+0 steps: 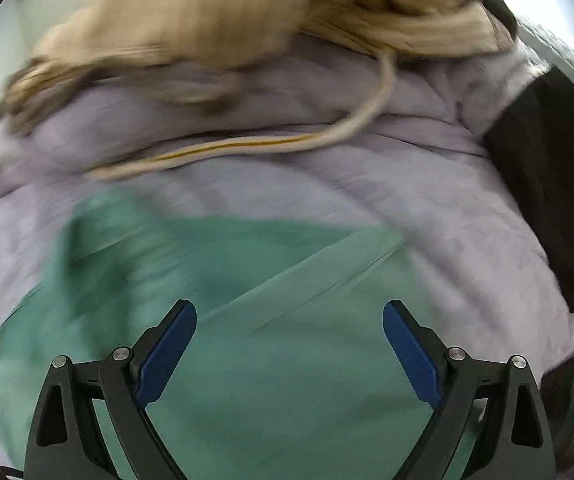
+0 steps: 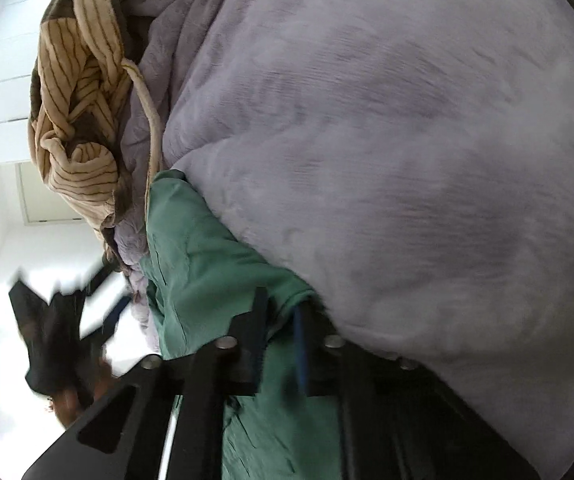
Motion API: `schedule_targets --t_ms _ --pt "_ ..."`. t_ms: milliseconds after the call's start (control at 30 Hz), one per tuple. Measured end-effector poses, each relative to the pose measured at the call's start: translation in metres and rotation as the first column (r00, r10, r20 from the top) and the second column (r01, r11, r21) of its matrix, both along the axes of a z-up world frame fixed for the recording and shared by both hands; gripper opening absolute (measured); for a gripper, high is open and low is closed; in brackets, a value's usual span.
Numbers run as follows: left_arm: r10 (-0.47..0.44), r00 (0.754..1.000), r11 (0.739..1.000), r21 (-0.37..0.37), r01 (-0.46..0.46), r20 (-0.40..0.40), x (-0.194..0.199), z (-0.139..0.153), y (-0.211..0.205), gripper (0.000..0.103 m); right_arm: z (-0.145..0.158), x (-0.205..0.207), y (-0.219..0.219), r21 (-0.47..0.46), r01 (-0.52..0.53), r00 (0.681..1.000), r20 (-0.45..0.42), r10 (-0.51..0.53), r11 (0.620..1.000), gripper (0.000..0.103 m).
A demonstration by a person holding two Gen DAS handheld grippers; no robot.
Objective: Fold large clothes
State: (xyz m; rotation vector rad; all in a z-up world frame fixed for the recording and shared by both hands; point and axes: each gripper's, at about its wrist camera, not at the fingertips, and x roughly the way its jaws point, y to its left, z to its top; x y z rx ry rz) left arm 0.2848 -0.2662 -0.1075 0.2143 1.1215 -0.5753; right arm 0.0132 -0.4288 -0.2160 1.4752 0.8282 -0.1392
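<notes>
Four textiles in the left wrist view: one green garment (image 1: 223, 288), one lilac quilted cover (image 1: 427, 184) beneath it, one tan striped garment (image 1: 191, 12) heaped at the cover's far edge, and one black cloth (image 1: 547, 200) draped over the cover's right edge. One pale cord (image 1: 247, 148) with a mustard stripe trailing from the tan heap across the cover, left to right. Green garment spread flat on the near half of the cover, its long axis slanting from the near left toward the far right, a straight seam running along that diagonal. Left gripper (image 1: 289, 332) poised just above the green fabric, blue-padded fingers (image 1: 167, 354) spread wide, nothing between them. Much of this view smeared by motion blur.

Right wrist view tilted on its side: the same green garment (image 2: 199, 248) bunched into a long band along the lilac cover's (image 2: 387, 160) edge, the band running from the tan striped garment (image 2: 83, 120) down toward the camera. Right gripper (image 2: 279, 340) clamped narrowly on a fold of green cloth, fabric pinched between the two dark fingers. Pale cord (image 2: 149, 108) hanging beside the striped heap. A dark blurred shape (image 2: 55, 340) at the lower left, against a bright white background, too smeared to identify.
</notes>
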Motion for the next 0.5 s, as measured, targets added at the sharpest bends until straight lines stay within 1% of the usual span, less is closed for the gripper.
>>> schedule_targets --t_ms 33,100,133,167,200,233,267,333,400,500 --pt "-0.023 1.0 1.0 0.0 0.023 -0.008 0.003 -0.006 -0.019 0.094 0.0 -0.001 0.0 0.009 -0.009 1.0 0.007 0.009 1.0 0.008" --pt "-0.054 0.999 0.998 0.026 0.054 0.004 0.009 -0.015 -0.05 0.094 0.011 0.0 -0.003 0.013 -0.073 0.997 0.027 0.073 0.997 0.02" --pt "-0.055 0.998 0.998 0.043 0.054 0.019 0.009 -0.018 -0.058 0.095 0.026 0.001 -0.005 -0.021 -0.124 0.991 0.046 0.125 0.992 0.035" --pt "-0.048 0.998 0.998 0.052 0.046 0.028 0.009 -0.018 -0.062 0.094 0.042 0.0 -0.007 -0.064 -0.155 0.985 0.07 0.16 0.986 0.045" --pt "-0.039 0.999 0.997 0.06 0.037 0.035 0.007 -0.019 -0.063 0.094 0.057 -0.001 -0.01 -0.11 -0.174 0.978 0.094 0.185 0.979 0.062" --pt "-0.031 0.998 0.997 0.069 0.028 0.048 0.004 -0.018 -0.061 0.094 0.072 0.0 -0.013 -0.157 -0.189 0.971 0.119 0.208 0.969 0.068" --pt "-0.022 0.997 0.997 0.078 0.016 0.074 -0.001 -0.016 -0.055 0.094 0.088 0.006 -0.019 -0.202 -0.213 0.959 0.143 0.244 0.956 0.068" --pt "0.0 0.993 0.996 0.09 -0.011 0.122 -0.011 -0.011 -0.038 0.094 0.096 0.026 -0.032 -0.198 -0.244 0.946 0.169 0.278 0.949 0.068" --pt "0.044 0.99 0.994 0.097 -0.057 0.132 -0.02 -0.008 -0.012 0.095 0.088 0.064 -0.045 -0.158 -0.292 0.933 0.17 0.317 0.943 0.068" --pt "0.145 0.983 0.982 0.104 -0.157 0.111 -0.027 -0.003 0.037 0.095 0.065 0.123 -0.048 -0.121 -0.368 0.91 0.158 0.384 0.922 0.068"
